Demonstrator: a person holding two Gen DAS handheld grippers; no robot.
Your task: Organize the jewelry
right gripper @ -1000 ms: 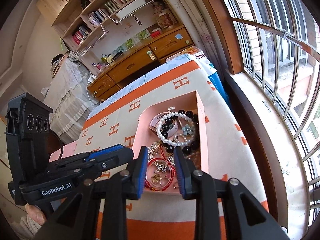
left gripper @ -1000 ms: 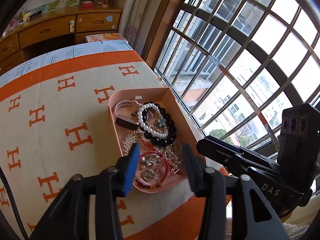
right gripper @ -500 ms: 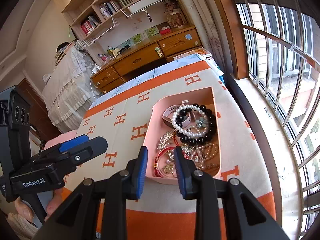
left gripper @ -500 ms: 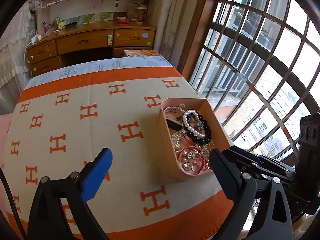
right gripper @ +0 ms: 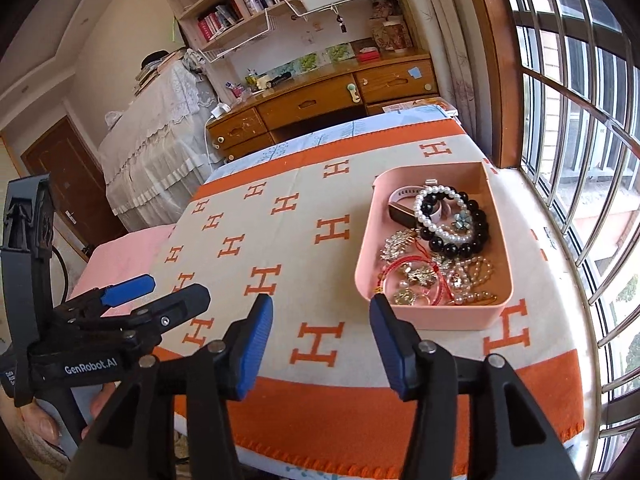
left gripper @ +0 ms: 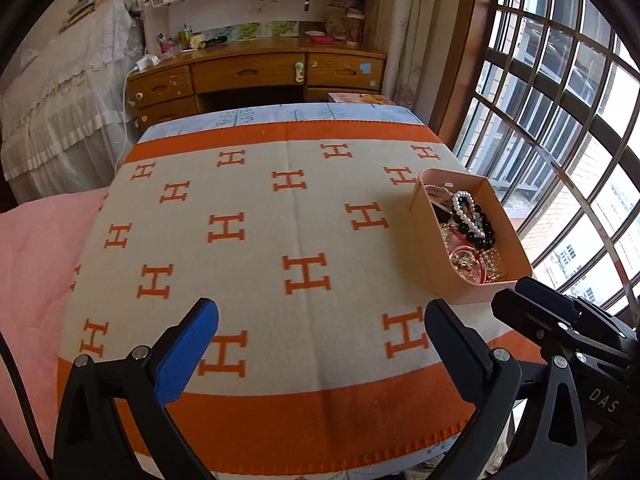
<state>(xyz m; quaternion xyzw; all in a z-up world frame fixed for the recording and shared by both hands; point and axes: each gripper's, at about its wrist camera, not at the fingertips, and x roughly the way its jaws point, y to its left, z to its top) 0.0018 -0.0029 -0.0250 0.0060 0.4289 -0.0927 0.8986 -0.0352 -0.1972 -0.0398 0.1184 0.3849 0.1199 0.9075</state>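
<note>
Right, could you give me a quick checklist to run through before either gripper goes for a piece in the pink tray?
1. Left gripper empty, jaws wide apart: ok.
2. Right gripper empty: ok; its jaws are opening, nothing between them.
3. Pink tray sitting flat on the H-pattern blanket: ok.
4. Pearl bracelet on top and reachable: ok; it overlaps the black bead bracelet.
5. Red cord bracelet free of the gold pieces around it: not ok, they look tangled.
6. A separate spot to sort pieces into: cannot tell; none in view.
</note>
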